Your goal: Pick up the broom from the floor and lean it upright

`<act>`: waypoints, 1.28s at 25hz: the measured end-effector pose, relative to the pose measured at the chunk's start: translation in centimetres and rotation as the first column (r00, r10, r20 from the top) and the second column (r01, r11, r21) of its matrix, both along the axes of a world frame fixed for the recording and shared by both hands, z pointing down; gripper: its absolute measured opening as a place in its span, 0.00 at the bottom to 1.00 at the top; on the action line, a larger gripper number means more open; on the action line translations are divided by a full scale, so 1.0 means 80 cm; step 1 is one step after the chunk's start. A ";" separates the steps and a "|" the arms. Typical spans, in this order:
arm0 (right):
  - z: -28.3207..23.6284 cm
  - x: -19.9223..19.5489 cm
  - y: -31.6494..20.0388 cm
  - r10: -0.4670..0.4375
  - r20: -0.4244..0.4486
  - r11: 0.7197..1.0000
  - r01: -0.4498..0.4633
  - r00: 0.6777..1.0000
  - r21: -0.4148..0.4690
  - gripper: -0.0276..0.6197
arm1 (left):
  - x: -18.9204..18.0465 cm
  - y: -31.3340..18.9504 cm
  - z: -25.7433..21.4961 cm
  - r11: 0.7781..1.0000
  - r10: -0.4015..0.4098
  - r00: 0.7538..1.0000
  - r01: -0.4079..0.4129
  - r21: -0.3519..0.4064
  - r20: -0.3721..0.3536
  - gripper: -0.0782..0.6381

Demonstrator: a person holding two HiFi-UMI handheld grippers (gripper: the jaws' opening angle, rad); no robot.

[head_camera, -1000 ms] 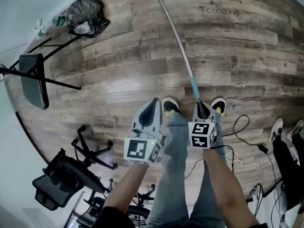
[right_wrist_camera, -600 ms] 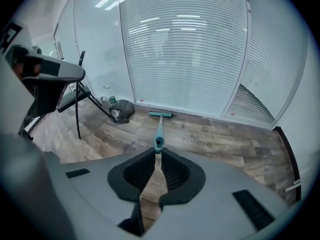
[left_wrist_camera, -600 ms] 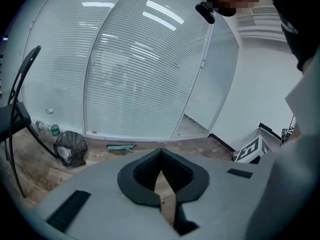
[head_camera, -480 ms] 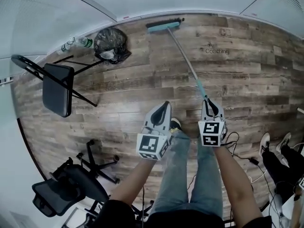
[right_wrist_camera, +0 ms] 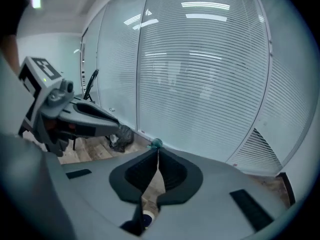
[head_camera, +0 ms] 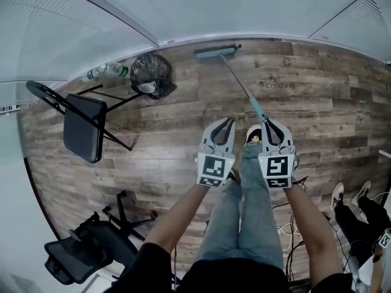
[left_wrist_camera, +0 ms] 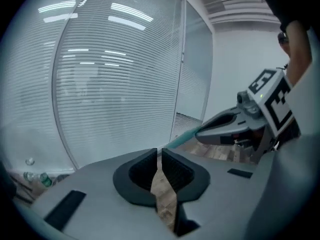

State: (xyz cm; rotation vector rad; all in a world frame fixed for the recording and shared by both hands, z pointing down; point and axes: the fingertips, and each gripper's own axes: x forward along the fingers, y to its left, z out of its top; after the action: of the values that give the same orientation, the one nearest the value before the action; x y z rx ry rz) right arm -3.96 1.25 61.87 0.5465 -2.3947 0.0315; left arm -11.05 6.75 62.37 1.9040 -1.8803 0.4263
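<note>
Before the person's legs (head_camera: 244, 224), the left gripper (head_camera: 226, 123) is closed on nothing. Beside it, the right gripper (head_camera: 272, 126) has just been closing, and its tips pinch the teal end of the broom (head_camera: 238, 84). The broom slants away over the floor (head_camera: 159, 133), its head (head_camera: 215, 52) down by the wall (head_camera: 183, 11). It is probably light and stiff with a slick pole. A second hold further along would steady it for leaning.

One broom (head_camera: 236, 79), one folding chair (head_camera: 82, 136), one black bag (head_camera: 151, 73), two bottles (head_camera: 115, 71)
</note>
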 end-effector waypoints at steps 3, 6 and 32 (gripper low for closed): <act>-0.026 -0.029 -0.024 -0.050 0.045 0.999 0.050 0.998 0.004 0.08 | -0.009 -0.059 0.007 0.998 0.055 0.996 -0.055 -0.002 0.073 0.31; -0.047 -0.055 -0.051 -0.091 0.100 0.996 0.093 0.991 -0.011 0.08 | -0.021 -0.115 0.010 0.997 0.078 0.990 -0.078 -0.003 0.119 0.39; -0.156 -0.212 -0.213 -0.380 0.306 0.924 0.346 0.873 0.160 0.10 | -0.148 -0.314 -0.078 0.996 -0.051 0.975 0.033 0.086 0.217 0.26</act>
State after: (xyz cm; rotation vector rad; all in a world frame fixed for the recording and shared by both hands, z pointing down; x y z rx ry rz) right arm -20.95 -15.79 49.43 0.1275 -2.8076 -0.1772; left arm -22.85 -18.39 56.16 1.9326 -2.1050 0.5753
